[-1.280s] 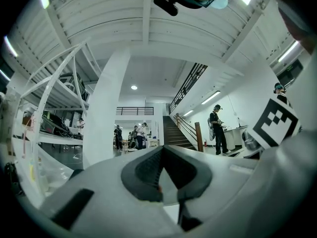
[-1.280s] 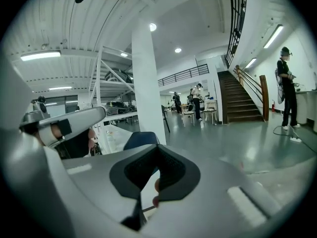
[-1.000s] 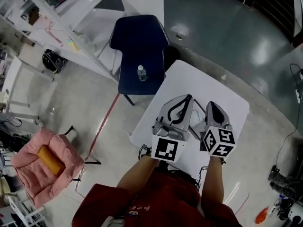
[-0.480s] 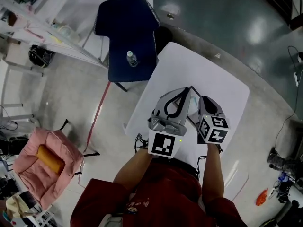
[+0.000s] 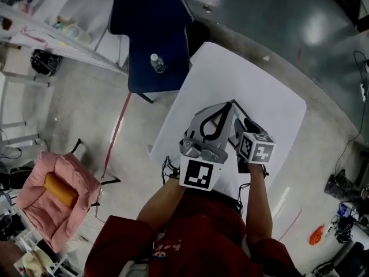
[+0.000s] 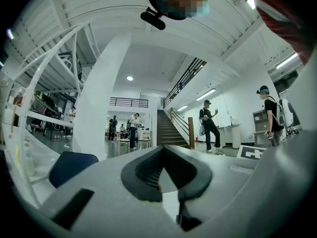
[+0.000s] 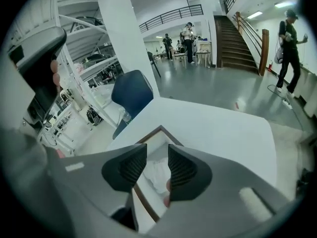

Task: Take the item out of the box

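Seen from the head view: a person in a red top stands at a white square table (image 5: 271, 91), w/ a two-jaw gripper in each hand, both held close together over the near part of the tabletop. The box is mostly hidden under the tools in this view.

Right gripper view: the right gripper (image 7: 151, 166) tilts down at an open, shallow box w/ a brown rim & white inside (image 7: 148, 136), which sits on the table just ahead of & below it. The jaws are partway apart & opening. Nothing is btwn the pads & they touch nothing.

The task's thing, a rumpled white soft item, perhaps cloth or thin plastic (image 7: 156, 176), lies inside the box on its floor. It shows straight through the gap btwn the two pads, so it lies dead ahead of & below this gripper, not off to a side. Its outline is too crumpled to give a sure long axis. The box seems to run away from the camera, so the jaws would likely close across it.

Left gripper view: the left gripper (image 6: 162, 155) has its tips together w/ nothing held. It points about level, out across a big hall, w/ no box in its view.

Judgement: the right gripper is the one placed for the pick. The move needs a straight drop into the box, keeping both pads inside the rim.
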Tool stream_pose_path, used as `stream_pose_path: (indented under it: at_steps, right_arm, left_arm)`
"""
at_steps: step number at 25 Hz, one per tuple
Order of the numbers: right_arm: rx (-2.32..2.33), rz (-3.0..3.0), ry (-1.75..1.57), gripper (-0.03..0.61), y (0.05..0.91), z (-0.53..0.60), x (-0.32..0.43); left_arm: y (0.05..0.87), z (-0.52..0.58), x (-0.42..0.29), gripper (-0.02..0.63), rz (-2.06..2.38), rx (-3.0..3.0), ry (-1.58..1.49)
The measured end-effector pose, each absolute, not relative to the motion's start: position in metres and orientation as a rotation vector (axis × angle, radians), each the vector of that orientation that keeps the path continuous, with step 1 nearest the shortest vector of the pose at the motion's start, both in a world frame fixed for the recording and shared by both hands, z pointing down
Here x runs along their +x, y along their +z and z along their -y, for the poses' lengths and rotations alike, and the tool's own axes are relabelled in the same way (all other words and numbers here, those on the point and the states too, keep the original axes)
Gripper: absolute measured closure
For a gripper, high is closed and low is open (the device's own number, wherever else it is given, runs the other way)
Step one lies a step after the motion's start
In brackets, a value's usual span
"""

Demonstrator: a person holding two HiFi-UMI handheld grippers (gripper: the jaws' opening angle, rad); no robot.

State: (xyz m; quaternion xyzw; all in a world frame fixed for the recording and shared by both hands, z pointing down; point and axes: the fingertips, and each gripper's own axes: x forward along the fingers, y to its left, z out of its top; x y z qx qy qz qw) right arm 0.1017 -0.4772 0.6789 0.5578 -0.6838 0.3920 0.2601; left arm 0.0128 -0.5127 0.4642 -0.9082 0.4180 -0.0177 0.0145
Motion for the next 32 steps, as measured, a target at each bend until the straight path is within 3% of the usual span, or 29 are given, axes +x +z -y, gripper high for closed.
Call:
stream_pose_path:
  at_steps: [7, 15, 24, 32]
  right_arm:
    - [1.42, 1.76, 1.217, 0.351, 0.716, 0.468, 0.099]
    - [1.33, 1.674, 1.288, 0.287, 0.749, 0.469, 0.097]
    - [1.253, 1.562, 1.337, 0.264, 0.783, 0.465, 0.091]
    - [1.224, 1.474, 1.368, 0.293, 0.799, 0.46, 0.092]
  left_arm:
    - [0.474, 0.516, 0.014, 0.612, -1.305, -2.852, -0.063]
    - [0.486, 0.525, 0.016, 0.612, -1.309, -2.882, -0.084]
    - [0.501, 0.536, 0.015, 0.612, -1.334, -2.893, -0.109]
    - [0.498, 0.542, 0.012, 0.612, -1.352, -2.888, -0.115]
